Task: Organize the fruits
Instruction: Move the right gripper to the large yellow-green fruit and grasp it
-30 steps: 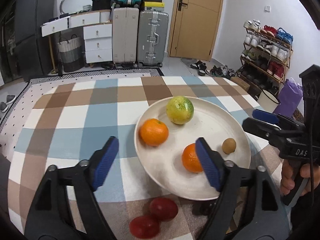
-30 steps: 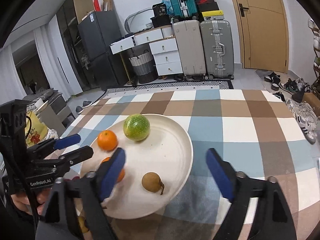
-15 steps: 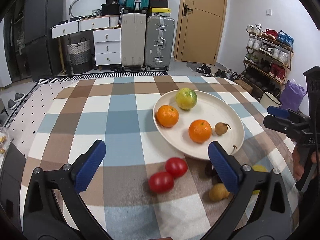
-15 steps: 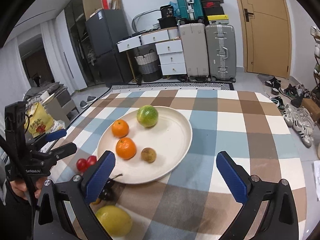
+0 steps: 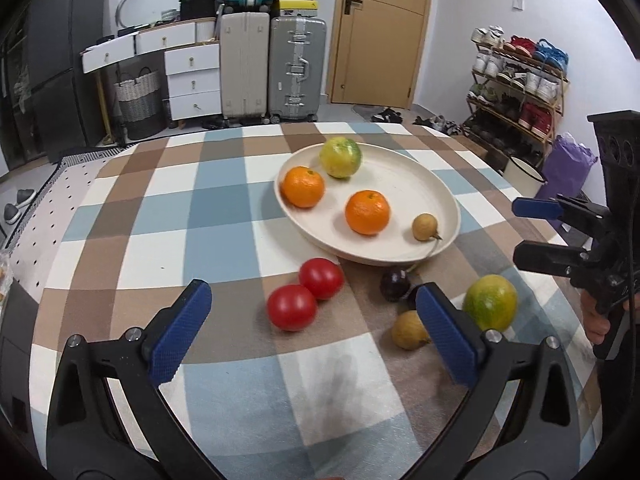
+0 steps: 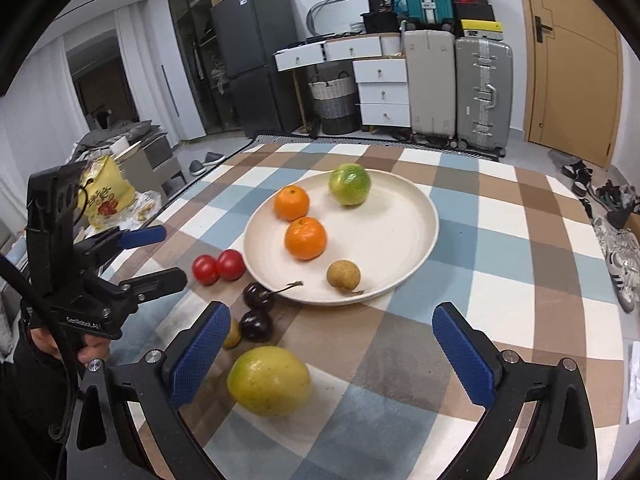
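A cream plate (image 5: 404, 178) (image 6: 396, 220) on the checked cloth holds two oranges (image 5: 367, 212) (image 6: 305, 238), a green-yellow fruit (image 5: 340, 157) (image 6: 349, 184) and a small brown fruit (image 5: 425, 227) (image 6: 343, 276). On the cloth in front of the plate lie two tomatoes (image 5: 306, 294) (image 6: 218, 267), two dark cherries (image 6: 258, 312) (image 5: 394, 286), a small brown fruit (image 5: 408, 330) and a green-yellow fruit (image 5: 490, 308) (image 6: 269, 381). My left gripper (image 5: 316, 336) is open and empty, near the tomatoes. My right gripper (image 6: 332, 350) is open and empty, above the loose green-yellow fruit.
The checked cloth (image 5: 160, 220) covers the whole table. Suitcases (image 5: 272, 64), white drawers (image 5: 192, 80) and a door (image 5: 380, 32) stand behind the table. A shoe rack (image 5: 516, 84) is at the right. A yellow bag (image 6: 105, 194) lies off the table's left side.
Both grippers have pulled back from the plate toward the table's near side and opened wider. The loose fruits in front of the plate have come into view.
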Demonstrator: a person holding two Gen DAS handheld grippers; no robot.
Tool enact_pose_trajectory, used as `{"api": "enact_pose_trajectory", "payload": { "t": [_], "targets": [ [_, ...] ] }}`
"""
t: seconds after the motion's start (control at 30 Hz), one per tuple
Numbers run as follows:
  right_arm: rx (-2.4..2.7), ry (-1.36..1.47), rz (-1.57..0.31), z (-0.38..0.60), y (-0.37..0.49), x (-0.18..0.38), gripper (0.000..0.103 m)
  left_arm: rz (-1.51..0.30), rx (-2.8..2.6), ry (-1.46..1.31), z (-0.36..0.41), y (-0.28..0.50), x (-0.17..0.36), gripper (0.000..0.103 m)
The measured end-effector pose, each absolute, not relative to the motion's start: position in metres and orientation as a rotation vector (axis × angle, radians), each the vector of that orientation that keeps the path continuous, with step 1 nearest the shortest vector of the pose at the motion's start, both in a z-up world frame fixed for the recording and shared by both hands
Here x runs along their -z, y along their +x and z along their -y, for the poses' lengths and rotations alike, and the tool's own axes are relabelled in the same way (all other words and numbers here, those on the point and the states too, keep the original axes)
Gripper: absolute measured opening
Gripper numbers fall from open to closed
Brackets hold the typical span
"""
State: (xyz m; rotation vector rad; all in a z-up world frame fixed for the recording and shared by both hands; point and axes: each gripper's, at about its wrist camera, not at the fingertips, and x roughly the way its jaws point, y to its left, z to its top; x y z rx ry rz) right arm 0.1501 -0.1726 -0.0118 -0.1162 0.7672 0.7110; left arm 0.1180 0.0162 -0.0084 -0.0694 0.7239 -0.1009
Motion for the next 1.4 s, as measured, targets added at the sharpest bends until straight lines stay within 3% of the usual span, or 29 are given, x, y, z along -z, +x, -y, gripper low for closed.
{"api": "enact_pose_trajectory", "payload": {
  "t": [0.77,0.9,1.13,1.3,1.4],
  "targets": [
    [-0.830,-0.231,-0.902,0.151,0.139,0.047,0.101,-0.848,0.223,0.011,0.027,0.123,0.036,0.102],
    [-0.831,-0.239,-0.919,0.150,0.140,0.051,0.088,-0.851,0.221,0.015,0.028,0.124,0.037,0.102],
    [-0.862,-0.239,-0.945,0.146,0.141,0.057,0.077,-0.873,0.218,-0.003,0.025,0.129,0.041,0.102],
    [-0.897,-0.231,-0.927,0.145,0.136,0.054,0.055,-0.881,0.213,0.003,0.025,0.130,0.042,0.102],
    [-0.895,-0.237,-0.919,0.144,0.135,0.053,0.055,-0.883,0.219,0.005,0.026,0.130,0.043,0.102]
  ]
}}
